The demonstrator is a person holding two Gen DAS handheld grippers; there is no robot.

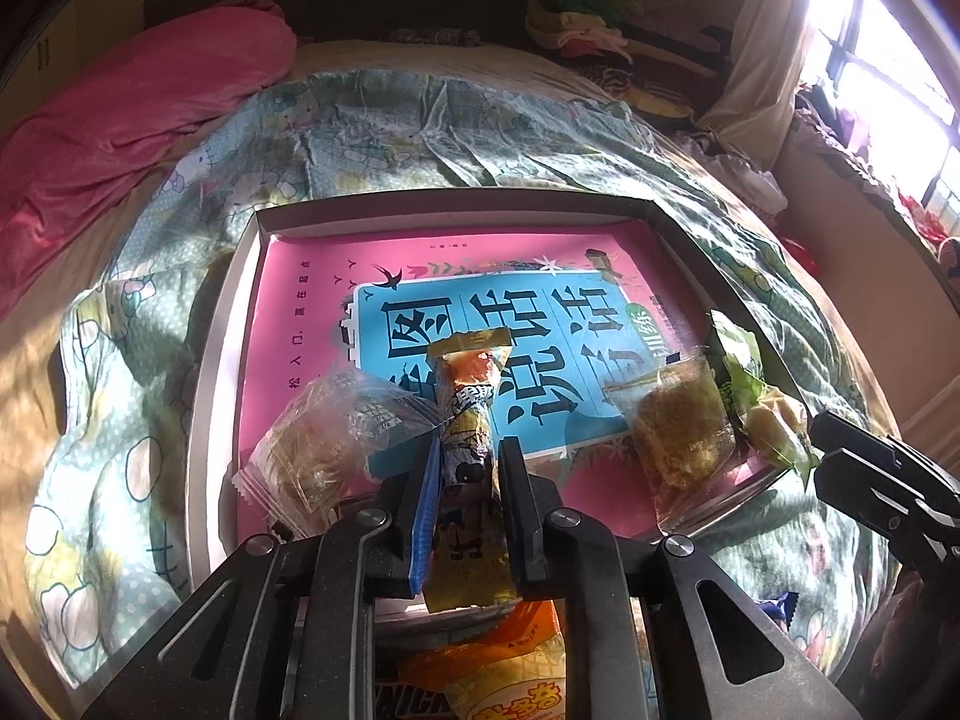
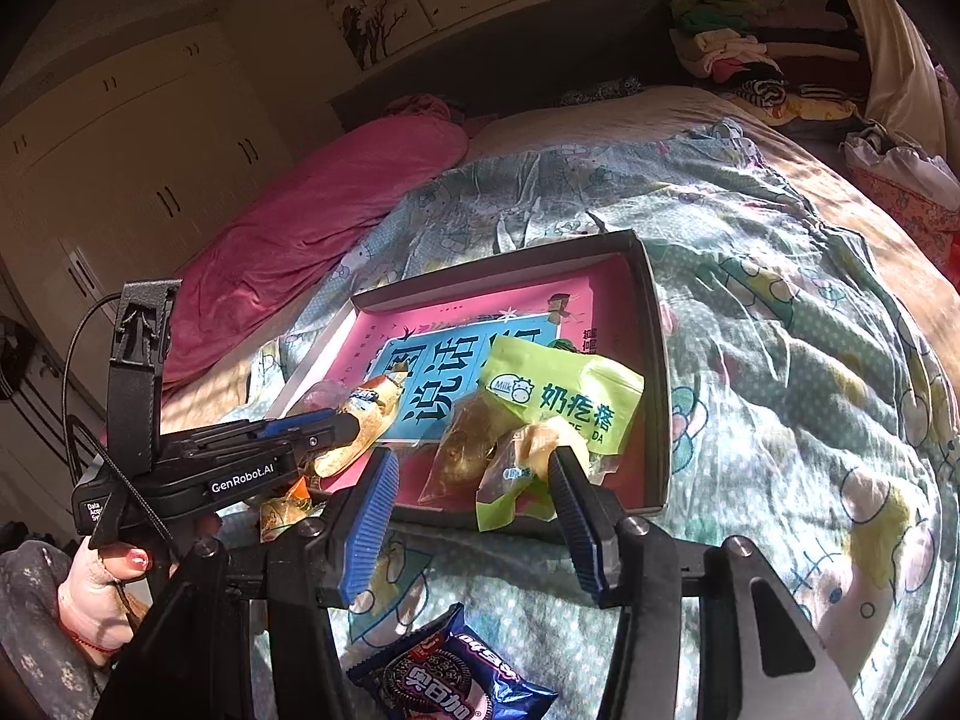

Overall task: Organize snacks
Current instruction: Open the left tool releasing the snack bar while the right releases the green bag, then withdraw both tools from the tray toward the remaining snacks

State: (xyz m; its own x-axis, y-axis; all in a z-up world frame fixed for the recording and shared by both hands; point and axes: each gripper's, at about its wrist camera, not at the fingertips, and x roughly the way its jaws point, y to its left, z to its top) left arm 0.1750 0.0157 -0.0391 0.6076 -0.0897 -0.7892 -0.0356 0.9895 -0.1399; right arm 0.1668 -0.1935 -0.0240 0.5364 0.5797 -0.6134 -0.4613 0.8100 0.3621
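My left gripper (image 1: 468,456) is shut on a long yellow and orange snack stick (image 1: 471,396), which points out over the shallow box (image 1: 450,204). A pink and blue book (image 1: 480,312) lines the box. On the book lie a clear-wrapped pastry at the left (image 1: 312,450), a second one at the right (image 1: 678,426) and a green packet (image 1: 756,384). In the right wrist view my right gripper (image 2: 474,456) stands open at the box's near edge. The right-hand clear-wrapped pastry (image 2: 468,444) and a small green and white packet (image 2: 522,474) lie between its fingertips. The left gripper (image 2: 354,426) shows at the left with the stick.
The box (image 2: 657,360) rests on a patterned bedspread (image 2: 780,390). An Oreo packet (image 2: 456,678) lies on the spread under my right gripper. Orange packets (image 1: 504,660) lie below my left gripper. A pink blanket (image 1: 120,120) is at the far left. A hand (image 2: 96,594) holds the left gripper.
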